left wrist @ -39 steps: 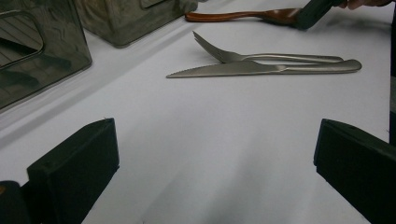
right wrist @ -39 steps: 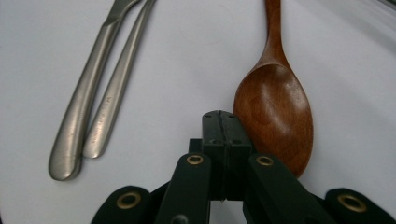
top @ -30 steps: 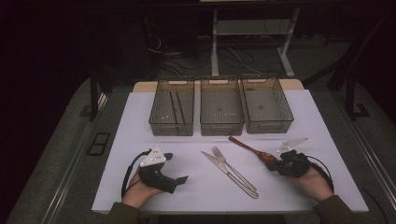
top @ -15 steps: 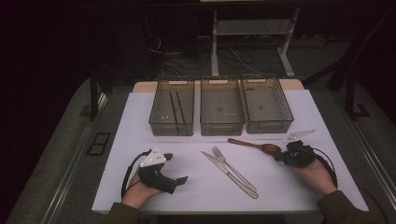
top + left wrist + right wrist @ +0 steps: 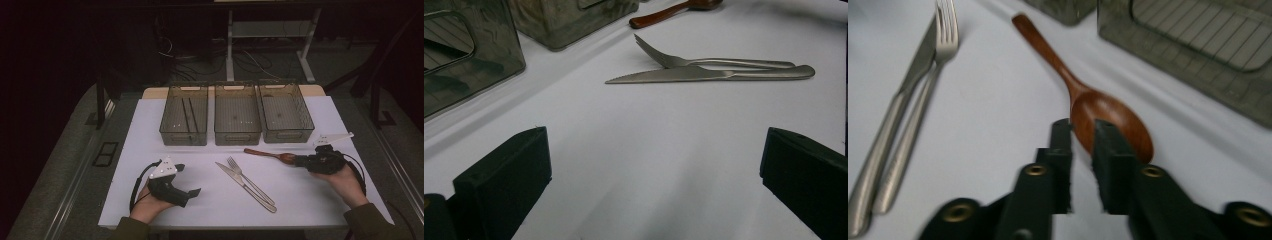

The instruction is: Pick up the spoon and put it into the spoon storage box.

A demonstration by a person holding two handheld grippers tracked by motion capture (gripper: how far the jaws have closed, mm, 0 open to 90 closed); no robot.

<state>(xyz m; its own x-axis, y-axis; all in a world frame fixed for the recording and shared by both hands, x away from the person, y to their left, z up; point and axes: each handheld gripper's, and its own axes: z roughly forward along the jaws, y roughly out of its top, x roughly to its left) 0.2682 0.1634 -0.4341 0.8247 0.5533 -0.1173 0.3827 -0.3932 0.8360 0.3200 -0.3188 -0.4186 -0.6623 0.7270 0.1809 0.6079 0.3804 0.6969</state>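
High view: the room beyond the desk point(image 5: 150, 130) is dark, and the cables and frame legs there are hard to make out. Three clear bins point(image 5: 237, 112) stand in a row at the far side; two thin dark sticks lie in the left one, too small to name. The wooden spoon point(image 5: 272, 155) lies flat on the white top, just in front of the right bin, handle pointing toward the fork point(image 5: 250, 180) and table knife point(image 5: 245, 186), which lie side by side at the middle. The right tongs point(image 5: 300, 161) sit at the spoon's bowl, hiding part of it. The left tongs point(image 5: 194, 192) rest on the desk, well apart from the cutlery.

Left gripper view: the left tongs point(image 5: 649, 170) stand wide apart over bare white surface, released. The spoon's bowl is cut off at the top edge.

Right gripper view: blurred. The spoon point(image 5: 1108, 117) is reddish-brown and glossy, with a slim handle and oval bowl. The right tongs point(image 5: 1083, 132) have just been opening; a narrow gap shows, their tips at the bowl's near rim, not pressing on it.
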